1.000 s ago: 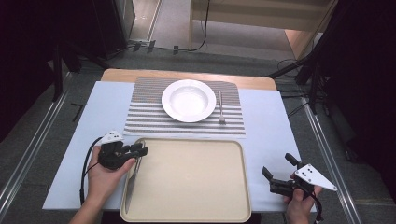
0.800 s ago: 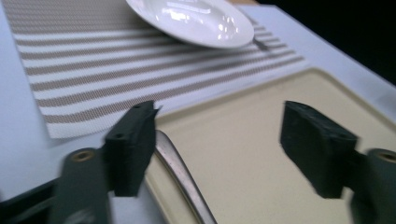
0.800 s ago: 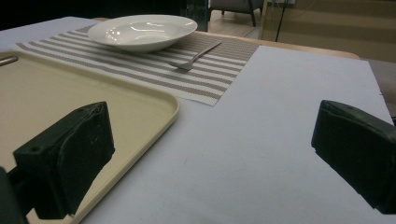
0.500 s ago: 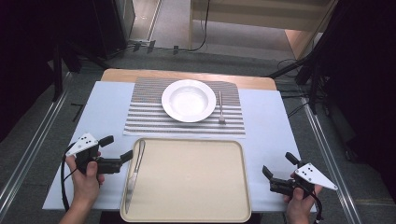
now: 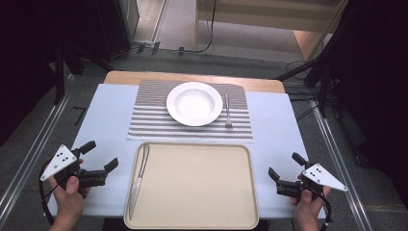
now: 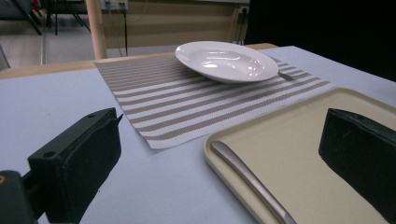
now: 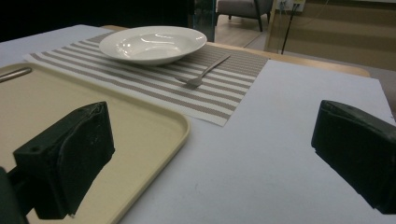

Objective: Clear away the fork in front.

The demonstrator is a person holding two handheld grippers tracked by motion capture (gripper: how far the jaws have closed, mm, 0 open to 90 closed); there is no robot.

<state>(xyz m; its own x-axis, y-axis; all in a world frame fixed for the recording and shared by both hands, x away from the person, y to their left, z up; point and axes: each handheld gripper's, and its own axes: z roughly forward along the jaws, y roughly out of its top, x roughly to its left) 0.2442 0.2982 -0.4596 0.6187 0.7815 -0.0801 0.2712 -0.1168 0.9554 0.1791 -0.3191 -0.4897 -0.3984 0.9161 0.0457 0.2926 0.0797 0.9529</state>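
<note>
Left gripper (image 5: 101,166): jaws have just been opening and are now standing wide apart, with nothing between them; it is hovering just left of the tray, off the knife.
Knife (image 5: 139,178): lying released inside the tray (image 5: 192,219), along its left wall, handle toward the person and blade toward the mat; seen close in the left gripper view (image 6: 247,179).
Step in hand: judging by the spread jaws beside the freshly set knife, the hand is clearing away after a placement.
Doing it well: keep the jaws wide while drawing off sideways, so no pad is catching the handle or nudging the tray's rim; lift a little before swinging across.
Mat (image 5: 154,120): lying flat beyond the tray, bearing plate (image 5: 194,103) and, just right of it, fork (image 5: 227,113).
Likely next piece: the fork looks the nearest thing left to gather; approach along its length, pinching the handle, not the tines.
Right gripper (image 5: 284,174): jaws are gaping, empty, waiting just right of the tray, well apart from the fork.
</note>
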